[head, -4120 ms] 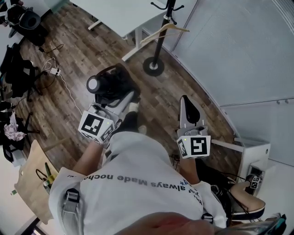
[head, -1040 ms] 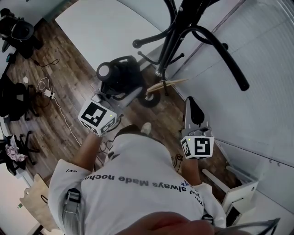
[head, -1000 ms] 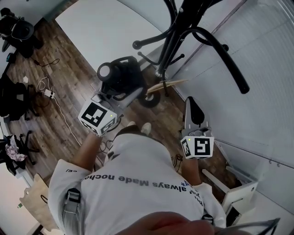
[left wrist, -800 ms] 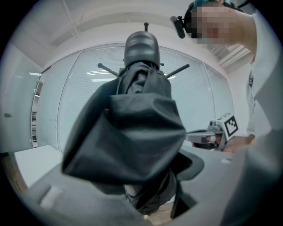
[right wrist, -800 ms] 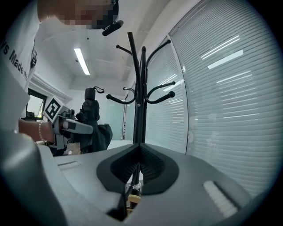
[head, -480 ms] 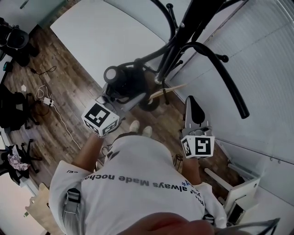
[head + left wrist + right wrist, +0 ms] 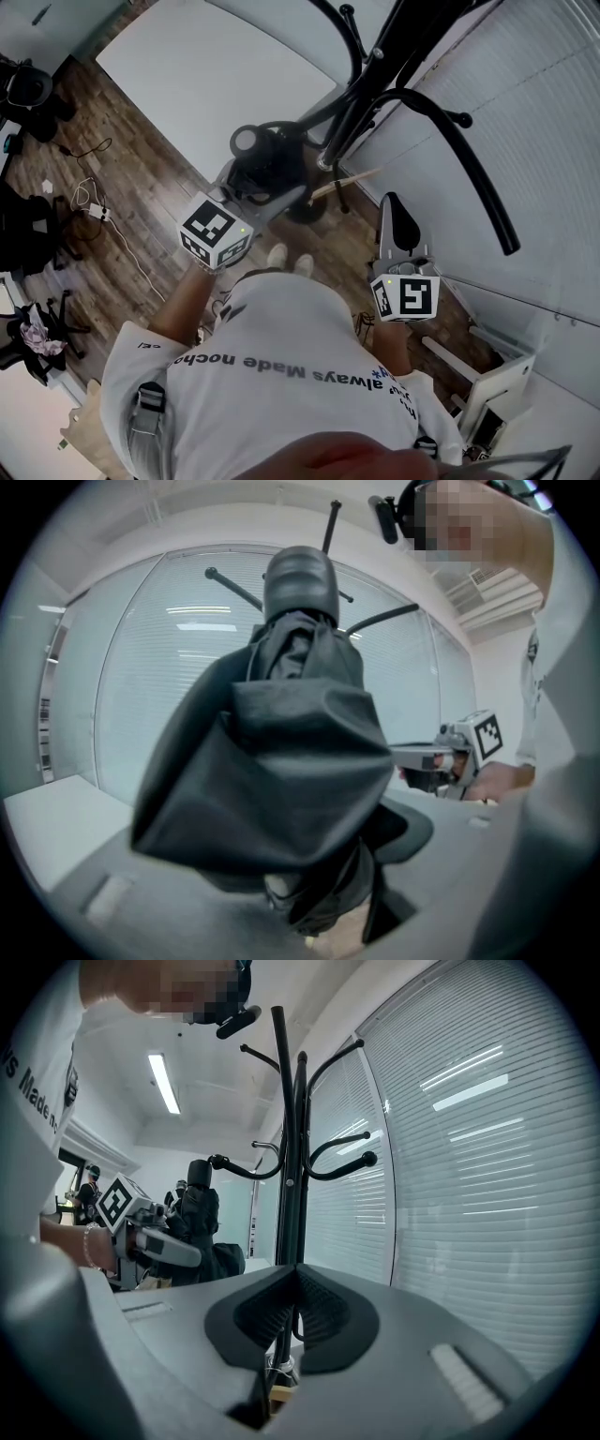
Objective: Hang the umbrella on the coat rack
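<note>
Left claw (image 7: pixel 267 199) is clamped on the umbrella (image 7: pixel 267 167), its jaws spread wide round the bundled black fabric low on the folded canopy. The umbrella stands close to upright, its long axis running floor to ceiling and crosswise to the jaws. Its rounded end points up, so the head view looks almost straight down onto that round cap. In the left gripper view the cap rises above the fabric, with folds of cloth hanging out over the jaws.

It is held out in front of the person, just beside the coat rack (image 7: pixel 375 75) on the left of the black pole. One curved hook arm passes right by the cap — whether they touch, I cannot tell. In the right gripper view the umbrella sits left of the pole, cap about level with a lower hook.

Right claw (image 7: pixel 394 214) has its jaws together with nothing between them, and points level at the rack. Through the notch of its jaws shows the pole, well beyond the tips.

A wooden hanger (image 7: pixel 349 178) pokes out low by the pole. Behind the rack runs a wall of window blinds (image 7: pixel 525 112), with a white surface (image 7: pixel 206 66) to the left over the wooden floor (image 7: pixel 122 169).
</note>
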### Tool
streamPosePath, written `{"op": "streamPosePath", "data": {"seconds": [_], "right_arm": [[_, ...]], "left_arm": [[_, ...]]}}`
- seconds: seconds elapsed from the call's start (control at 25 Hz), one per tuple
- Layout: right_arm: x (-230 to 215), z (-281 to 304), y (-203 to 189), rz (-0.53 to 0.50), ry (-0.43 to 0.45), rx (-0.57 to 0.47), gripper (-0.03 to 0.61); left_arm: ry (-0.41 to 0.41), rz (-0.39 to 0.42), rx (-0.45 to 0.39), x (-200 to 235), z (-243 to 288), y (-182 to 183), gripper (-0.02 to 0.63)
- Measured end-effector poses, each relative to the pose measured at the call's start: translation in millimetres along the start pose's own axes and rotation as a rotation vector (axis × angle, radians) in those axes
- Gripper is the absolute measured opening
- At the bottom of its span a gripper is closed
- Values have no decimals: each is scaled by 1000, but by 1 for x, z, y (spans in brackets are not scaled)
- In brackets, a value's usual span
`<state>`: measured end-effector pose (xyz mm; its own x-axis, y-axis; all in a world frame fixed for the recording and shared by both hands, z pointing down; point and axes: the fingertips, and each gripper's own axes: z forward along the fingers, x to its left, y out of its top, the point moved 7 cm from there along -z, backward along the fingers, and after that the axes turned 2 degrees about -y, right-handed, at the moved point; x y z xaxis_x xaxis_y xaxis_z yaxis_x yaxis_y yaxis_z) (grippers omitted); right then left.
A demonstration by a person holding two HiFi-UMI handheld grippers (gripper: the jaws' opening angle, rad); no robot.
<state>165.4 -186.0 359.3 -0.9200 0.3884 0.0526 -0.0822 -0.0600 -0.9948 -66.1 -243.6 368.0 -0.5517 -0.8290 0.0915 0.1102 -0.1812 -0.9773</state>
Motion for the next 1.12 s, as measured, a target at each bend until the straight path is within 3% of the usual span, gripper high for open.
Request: {"op": "streamPosePath", "data": {"seconds": [1.12], "right_arm": [[3, -10, -1, 1, -29, 5, 2]], "left_arm": [[-50, 37, 129, 15, 64, -18, 287]]}}
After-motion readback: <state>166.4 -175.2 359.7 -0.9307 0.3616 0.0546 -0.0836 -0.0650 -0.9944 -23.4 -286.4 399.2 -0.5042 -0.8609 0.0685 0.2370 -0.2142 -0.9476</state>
